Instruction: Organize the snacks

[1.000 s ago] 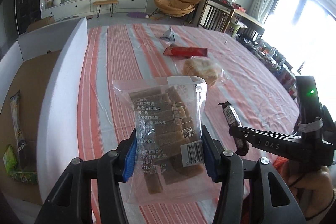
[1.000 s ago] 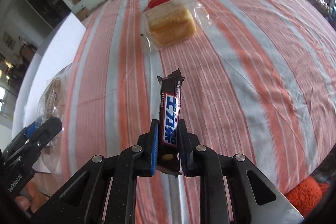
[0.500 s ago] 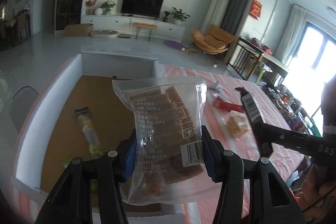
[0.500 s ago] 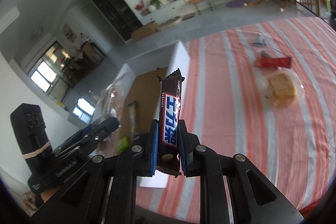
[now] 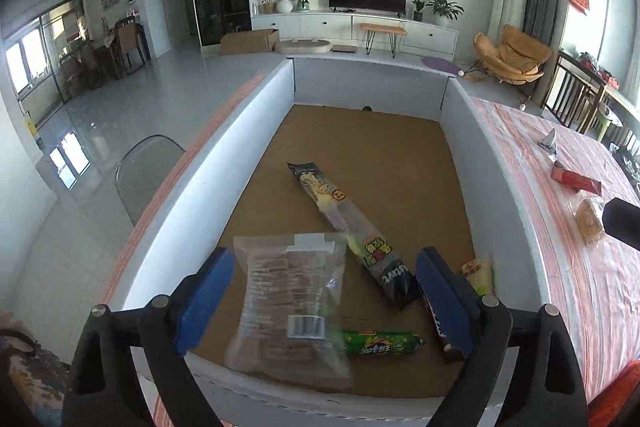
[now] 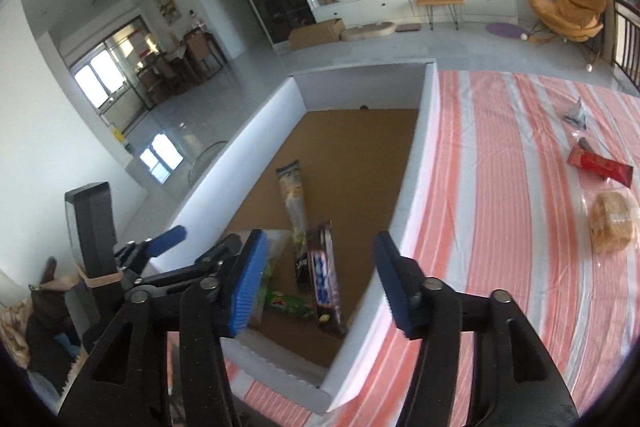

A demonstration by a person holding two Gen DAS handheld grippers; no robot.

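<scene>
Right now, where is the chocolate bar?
In the right wrist view, the chocolate bar lies inside the box, near its right wall, beside the long dark snack pack.

white-walled cardboard-floored box (image 5: 492, 163) sat left of striped cloth table (image 6: 500, 163) | clear bag of brown biscuits (image 5: 290, 303) lay at box's near edge | long dark snack packet (image 5: 344, 227) diagonal mid-floor | green sausage stick (image 5: 380, 343) right of bag | dark chocolate bar (image 6: 326, 283) by right wall | bagged bread (image 6: 612, 223), red flat packet (image 6: 600, 165) on table
</scene>
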